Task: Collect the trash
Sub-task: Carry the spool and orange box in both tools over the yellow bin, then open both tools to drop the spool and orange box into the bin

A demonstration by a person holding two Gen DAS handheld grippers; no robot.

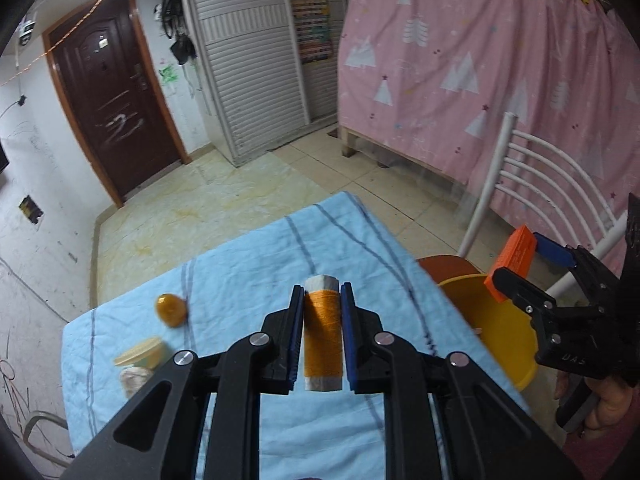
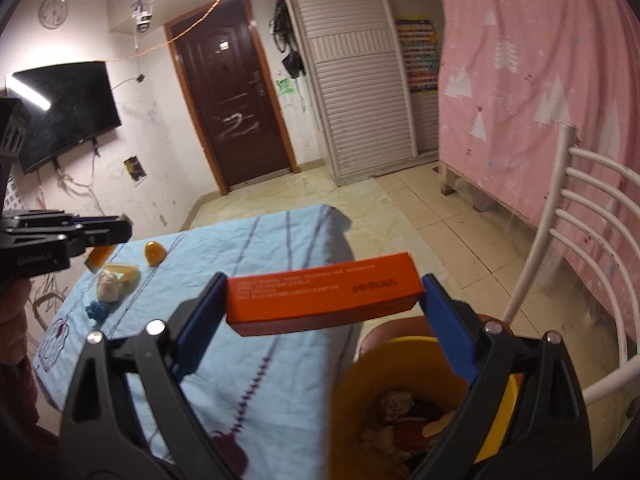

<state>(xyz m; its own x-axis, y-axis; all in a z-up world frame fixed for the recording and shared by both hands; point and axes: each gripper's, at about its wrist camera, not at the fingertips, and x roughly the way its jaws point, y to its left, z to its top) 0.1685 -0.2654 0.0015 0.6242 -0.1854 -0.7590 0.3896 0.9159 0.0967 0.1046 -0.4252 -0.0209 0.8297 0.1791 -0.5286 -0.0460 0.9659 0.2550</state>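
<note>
The left gripper has its fingers closed narrow on a spool of orange thread wound on a pale core, pads pressing the wound middle, the spool lying along the fingers above the surface draped in a light blue cloth with dark stripes. It looks light and firm, and the thread gives the pads some bite, so mid-barrel is a sound hold.

The right gripper has its fingers spread wide and clamped on the two short ends of a long orange cardboard box, held crosswise above the near edge of the yellow plastic bin, which already holds scraps. The box is probably light and hollow; pressing on its ends could buckle it, so the grip should stay gentle.

Still on the cloth are a small amber egg-shaped capsule, a pale yellow lidded cup, a crumpled whitish wad and a blue scrap.
</note>
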